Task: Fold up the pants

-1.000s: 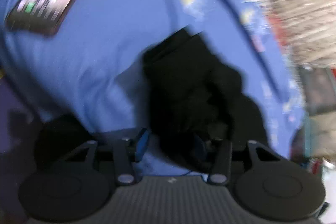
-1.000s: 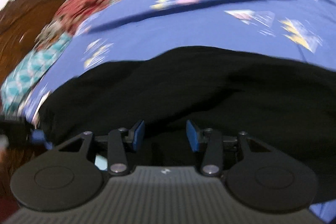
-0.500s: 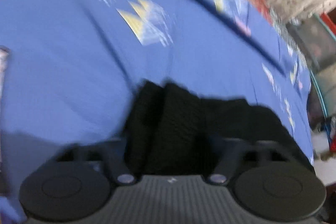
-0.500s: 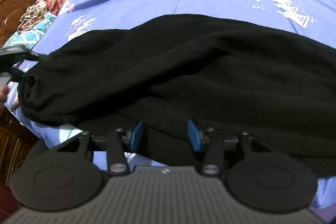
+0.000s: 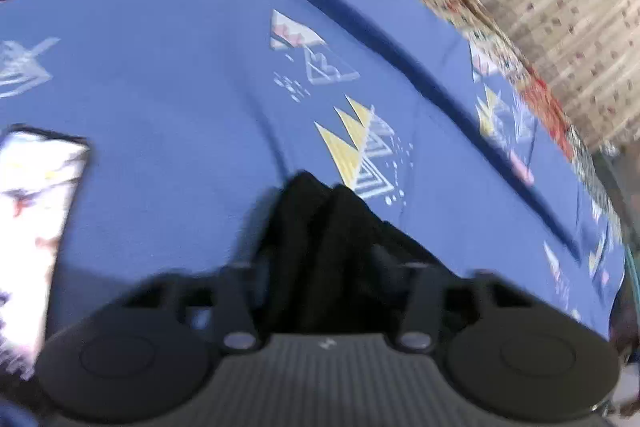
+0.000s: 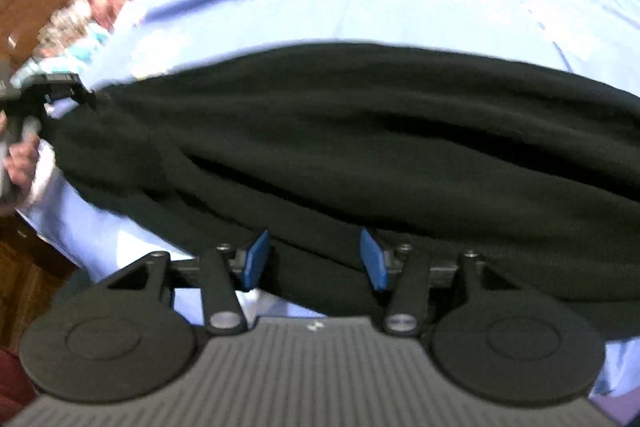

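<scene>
Both views are smeared by motion blur and bowed by fisheye at the edges. In the right wrist view the sheet (image 6: pixel 400 7) above the pants (image 6: pixel 360 131) is blown out to near white. The left wrist view is evenly lit; its phone (image 5: pixel 36 227) screen glares white.

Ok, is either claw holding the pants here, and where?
Black pants: bunched end sits between the jaws of the left claw, which have just been opening; the near edge lies between those of the right claw. Whether either presses cannot be told.
</scene>
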`<move>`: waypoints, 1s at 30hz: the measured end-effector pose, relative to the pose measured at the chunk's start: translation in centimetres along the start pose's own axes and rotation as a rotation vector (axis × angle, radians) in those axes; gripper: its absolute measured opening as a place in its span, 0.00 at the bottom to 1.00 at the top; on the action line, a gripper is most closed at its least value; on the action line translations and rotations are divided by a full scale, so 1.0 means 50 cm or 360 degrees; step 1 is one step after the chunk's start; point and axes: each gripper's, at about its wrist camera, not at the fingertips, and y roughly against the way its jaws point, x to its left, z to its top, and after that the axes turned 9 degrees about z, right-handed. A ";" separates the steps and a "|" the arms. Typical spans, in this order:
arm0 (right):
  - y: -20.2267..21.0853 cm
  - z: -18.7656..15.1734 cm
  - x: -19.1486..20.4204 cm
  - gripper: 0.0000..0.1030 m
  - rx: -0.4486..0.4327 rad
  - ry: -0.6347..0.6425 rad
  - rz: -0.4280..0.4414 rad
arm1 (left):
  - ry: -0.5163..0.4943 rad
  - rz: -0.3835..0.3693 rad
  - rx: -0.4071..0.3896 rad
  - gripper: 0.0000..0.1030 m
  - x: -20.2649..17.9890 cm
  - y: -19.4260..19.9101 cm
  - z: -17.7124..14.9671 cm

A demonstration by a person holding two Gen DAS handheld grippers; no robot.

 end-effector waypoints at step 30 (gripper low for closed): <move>0.066 0.012 -0.025 0.45 -0.0319 -0.0107 0.0340 | -0.0479 -0.0067 0.0349 0.33 -0.122 0.023 -0.166</move>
